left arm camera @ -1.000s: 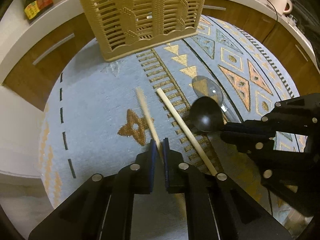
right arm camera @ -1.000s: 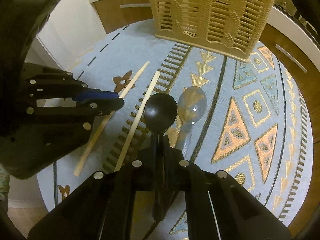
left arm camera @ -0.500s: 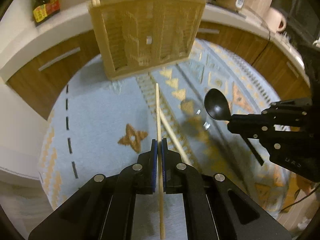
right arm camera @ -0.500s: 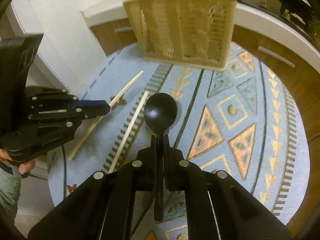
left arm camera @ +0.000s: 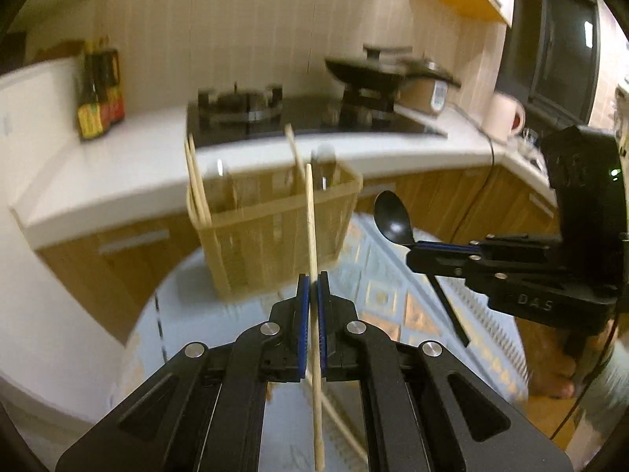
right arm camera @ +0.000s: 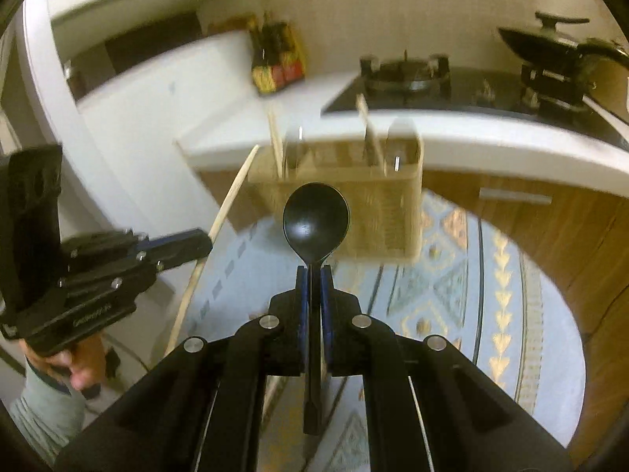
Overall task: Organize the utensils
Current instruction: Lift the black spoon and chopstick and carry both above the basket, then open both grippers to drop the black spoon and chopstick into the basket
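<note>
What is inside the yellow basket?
Sticking up out of the basket are wooden chopsticks and what look like shiny metal handles. The picture is blurry, and the basket's walls hide their lower ends and anything lying at the bottom.

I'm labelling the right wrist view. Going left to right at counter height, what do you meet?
Sauce bottles → gas burner → black pan.

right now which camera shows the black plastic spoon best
The right wrist view: the black plastic spoon sits centred, bowl facing the camera, its handle clamped in the right gripper. The left wrist view shows it smaller and side-on at the right.
</note>
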The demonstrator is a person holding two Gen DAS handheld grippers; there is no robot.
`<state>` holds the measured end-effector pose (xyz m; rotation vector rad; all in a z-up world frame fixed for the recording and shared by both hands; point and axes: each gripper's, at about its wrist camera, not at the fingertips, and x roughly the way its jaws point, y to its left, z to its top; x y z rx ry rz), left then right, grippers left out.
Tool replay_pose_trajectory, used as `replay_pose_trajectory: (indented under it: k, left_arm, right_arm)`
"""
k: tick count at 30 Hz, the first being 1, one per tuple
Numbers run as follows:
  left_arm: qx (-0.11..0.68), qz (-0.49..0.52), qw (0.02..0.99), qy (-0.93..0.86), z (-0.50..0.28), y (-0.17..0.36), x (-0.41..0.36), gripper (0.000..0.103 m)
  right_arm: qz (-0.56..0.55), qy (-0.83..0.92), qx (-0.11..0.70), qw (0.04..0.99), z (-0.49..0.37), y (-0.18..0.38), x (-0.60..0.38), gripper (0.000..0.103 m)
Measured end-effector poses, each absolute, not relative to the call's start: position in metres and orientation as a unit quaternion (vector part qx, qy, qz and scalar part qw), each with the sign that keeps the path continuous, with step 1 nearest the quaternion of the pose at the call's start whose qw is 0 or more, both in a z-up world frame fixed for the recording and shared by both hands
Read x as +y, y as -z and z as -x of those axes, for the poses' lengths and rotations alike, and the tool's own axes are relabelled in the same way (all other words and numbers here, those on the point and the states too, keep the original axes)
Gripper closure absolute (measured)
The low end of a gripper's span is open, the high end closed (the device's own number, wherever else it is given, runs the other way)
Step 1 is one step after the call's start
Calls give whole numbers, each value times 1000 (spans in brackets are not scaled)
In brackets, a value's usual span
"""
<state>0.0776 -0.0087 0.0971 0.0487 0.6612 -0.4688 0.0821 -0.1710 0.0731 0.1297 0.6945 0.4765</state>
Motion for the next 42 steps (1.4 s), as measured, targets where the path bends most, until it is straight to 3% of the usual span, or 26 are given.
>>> replay_pose_trajectory:
  k: [12, 20, 32, 42]
  left_arm:
    - [182, 49, 963, 193, -131, -159, -7, 101]
    - [107, 87, 978, 159, -165, -148, 18, 101]
    - [53, 91, 985, 138, -195, -105, 19, 101]
    - [55, 93, 987, 122, -209, -81, 23, 101]
  right_arm:
    - [-134, -206, 160, 956, -130, -133, -191, 98]
    - [-121, -166, 106, 973, -164, -135, -193, 98]
    - [-97, -165, 113, 975, -210, -97, -189, 98]
    - [-77, -156, 121, 977, -223, -73, -180, 98]
